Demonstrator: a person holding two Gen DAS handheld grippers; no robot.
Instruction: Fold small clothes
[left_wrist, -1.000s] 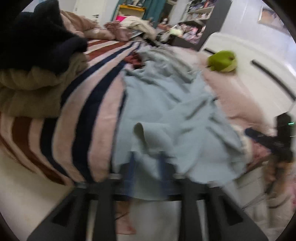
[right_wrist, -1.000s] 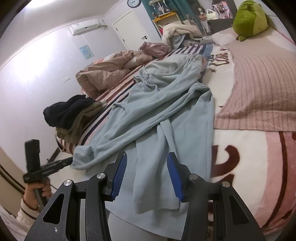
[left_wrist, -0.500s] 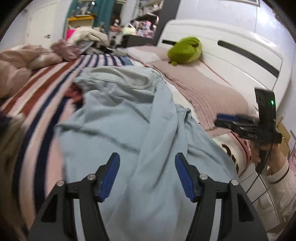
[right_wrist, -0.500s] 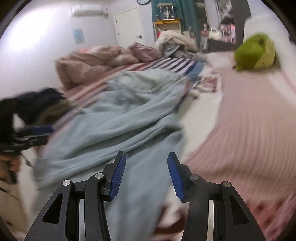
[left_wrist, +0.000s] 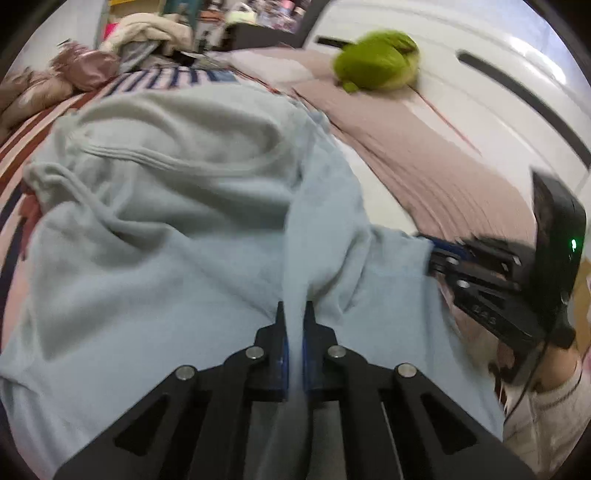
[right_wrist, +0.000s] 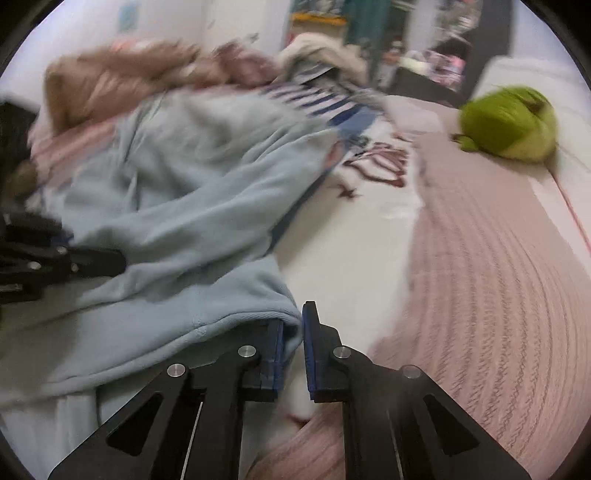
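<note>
**Sweatshirt pinched at both lower corners**

Sweatshirt (left_wrist: 155, 229), pale blue, spread crumpled on the bed (right_wrist: 354, 236), long axis running away from both claws toward the far striped blanket (left_wrist: 173, 79). Held twice along the near hem: left gripper (left_wrist: 294, 325) clamped on a raised ridge of cloth, right gripper (right_wrist: 293, 325) nipping the ribbed corner, pads nearly together. Both equally near, side by side along the hem, right one at the edge beside the pink knitted cover (right_wrist: 498, 280). Probably set for carrying the hem forward over the body. Green plush toy (left_wrist: 376, 61) well beyond, near the headboard.
</note>
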